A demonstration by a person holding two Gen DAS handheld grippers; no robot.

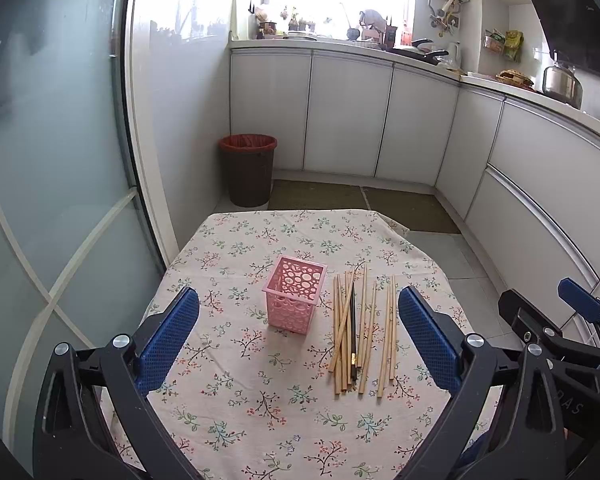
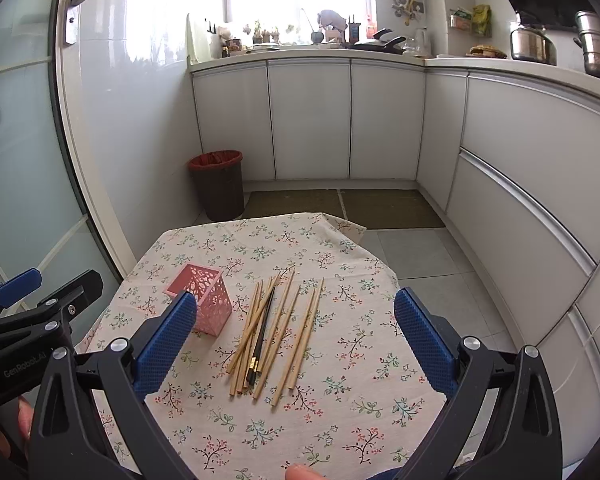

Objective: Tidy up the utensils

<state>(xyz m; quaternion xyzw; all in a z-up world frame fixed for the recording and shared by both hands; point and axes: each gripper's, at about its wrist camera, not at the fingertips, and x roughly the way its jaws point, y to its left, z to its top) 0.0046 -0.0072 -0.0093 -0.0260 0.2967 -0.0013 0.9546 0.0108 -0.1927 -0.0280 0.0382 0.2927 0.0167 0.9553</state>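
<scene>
A pink perforated square holder (image 1: 296,300) (image 2: 206,304) stands upright and empty on the floral tablecloth (image 1: 260,412) (image 2: 340,400). Just to its right lie several bamboo chopsticks (image 1: 364,332) (image 2: 288,332) in a loose pile, with a black pair (image 1: 353,336) (image 2: 261,336) across the middle. My left gripper (image 1: 298,312) hangs open above the near side of the table, holder and chopsticks framed between its blue fingers. My right gripper (image 2: 294,316) is open too, chopsticks ahead of it; its left finger (image 2: 168,344) overlaps the holder's near corner in view.
A small table stands in a narrow kitchen. A dark bin with a red liner (image 1: 248,168) (image 2: 218,184) stands on the floor beyond it. White cabinets (image 1: 348,116) (image 2: 308,120) run along the back and right. A glass door (image 1: 40,160) is on the left. A fingertip (image 2: 300,473) shows at the bottom edge.
</scene>
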